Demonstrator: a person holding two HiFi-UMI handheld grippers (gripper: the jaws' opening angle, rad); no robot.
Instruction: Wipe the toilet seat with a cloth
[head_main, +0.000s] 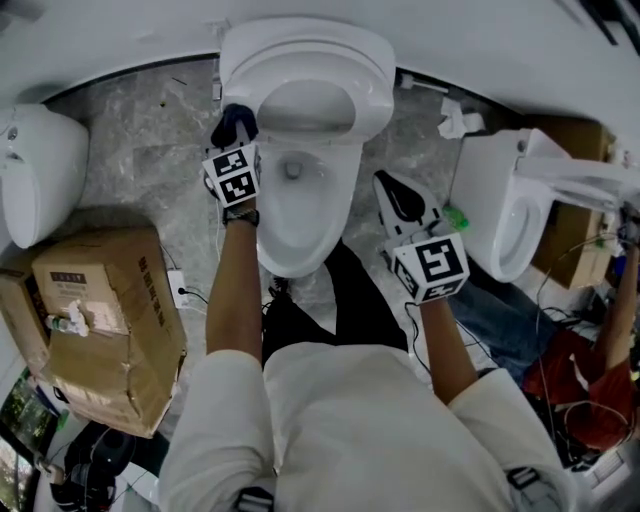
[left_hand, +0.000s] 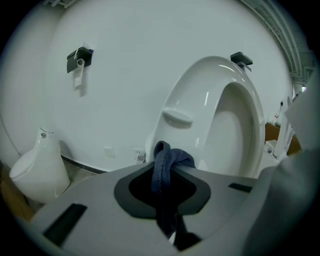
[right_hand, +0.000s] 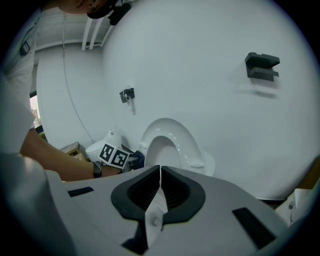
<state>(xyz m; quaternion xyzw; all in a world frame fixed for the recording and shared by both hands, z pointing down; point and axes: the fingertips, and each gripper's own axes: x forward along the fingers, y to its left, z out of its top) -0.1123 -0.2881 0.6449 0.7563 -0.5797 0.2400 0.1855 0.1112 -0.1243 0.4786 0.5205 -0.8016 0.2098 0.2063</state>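
Toilet seat (left_hand: 200, 85) stands lifted up, leaning back on the white wall, at the top middle of the head view. Its long way runs up and down, with the hole in the middle. Below it is the open bowl (head_main: 295, 215). A dark blue cloth (left_hand: 170, 157) is pinched in the left tongs (head_main: 235, 140), which are closed on it, and a bit of it sticks up out of the tip. These tongs sit just beside the left rim of the bowl, so the seat is up and to the right of them, near. The left hand is the nearer one, I think, and it only has to go up and across. The right tongs (head_main: 390, 188) are closed tight with nothing in them, off to the right of the bowl. Nothing seems to block the way. A brown box (head_main: 100, 320) sits at the lower left, and another toilet (head_main: 500, 215) at the right.
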